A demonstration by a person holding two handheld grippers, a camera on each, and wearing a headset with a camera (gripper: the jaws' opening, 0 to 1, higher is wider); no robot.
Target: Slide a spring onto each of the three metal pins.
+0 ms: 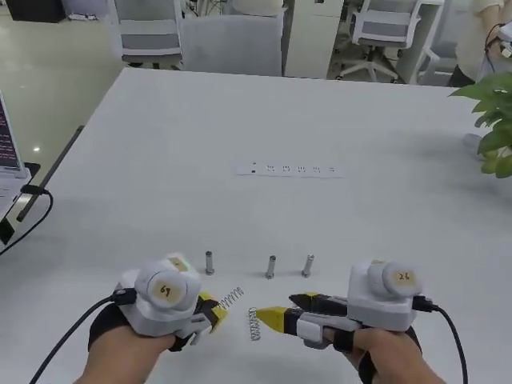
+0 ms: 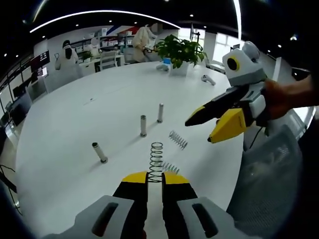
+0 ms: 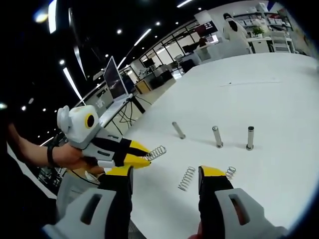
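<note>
Three short metal pins (image 1: 210, 262) (image 1: 271, 266) (image 1: 308, 265) stand upright in a row on the white table (image 1: 240, 120), all bare. They are also in the left gripper view (image 2: 99, 152) (image 2: 143, 125) (image 2: 160, 112). My left gripper (image 1: 214, 309) (image 2: 155, 175) is shut on one end of a spring (image 2: 156, 157) (image 1: 232, 298), which sticks out ahead toward the pins. My right gripper (image 1: 280, 310) (image 3: 165, 174) is open just above the table. A loose spring (image 3: 187, 178) (image 1: 254, 322) lies between its jaws. Another spring (image 3: 230, 172) (image 2: 178, 139) lies near its right jaw.
A white power strip (image 1: 290, 170) lies mid-table beyond the pins. A green plant (image 1: 492, 120) stands at the right edge. A laptop (image 1: 6, 136) and a dark cable (image 1: 48, 180) sit at the left edge. Office chairs (image 1: 232, 40) line the far side.
</note>
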